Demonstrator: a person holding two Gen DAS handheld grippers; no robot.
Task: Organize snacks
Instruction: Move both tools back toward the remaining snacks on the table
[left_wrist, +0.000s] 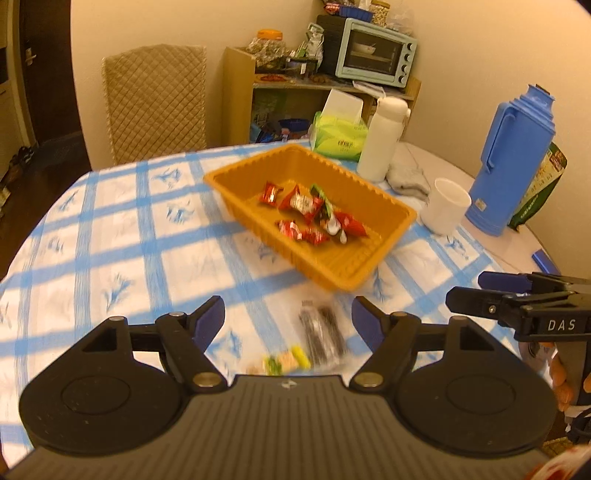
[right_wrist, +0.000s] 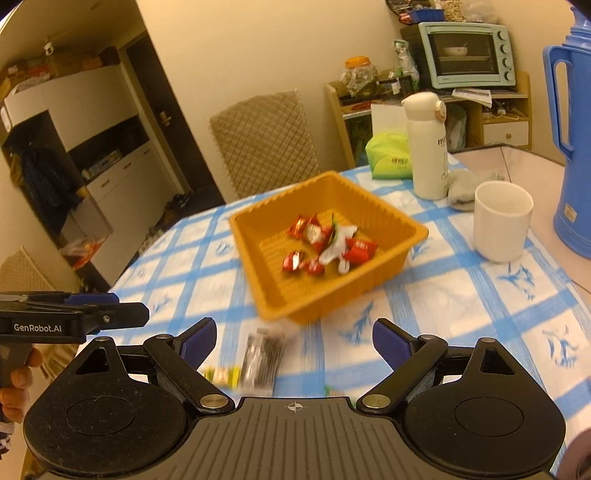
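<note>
An orange plastic tray (left_wrist: 391, 210) (right_wrist: 384, 206) sits on the blue-checked tablecloth and holds several red-wrapped sweets (left_wrist: 306, 206) (right_wrist: 325, 240). On the cloth in front of it lies a dark snack packet (left_wrist: 321, 332) (right_wrist: 264, 354), blurred, beside small yellow-green wrapped sweets (left_wrist: 291, 360) (right_wrist: 221, 374). My left gripper (left_wrist: 288, 321) hovers open above the packet, nothing between its fingers. My right gripper (right_wrist: 293, 339) is open too, with the packet just left of its middle. Each gripper shows at the edge of the other's view, the right gripper (left_wrist: 517, 302) and the left gripper (right_wrist: 74, 317).
Behind the tray stand a white flask (left_wrist: 382, 136) (right_wrist: 428, 144), a white cup (left_wrist: 445, 210) (right_wrist: 502, 218), a blue thermos jug (left_wrist: 513, 158) (right_wrist: 572, 140), a grey cloth (left_wrist: 408, 177) and a green tissue pack (left_wrist: 338, 138). A quilted chair (left_wrist: 155, 99) stands at the far table edge.
</note>
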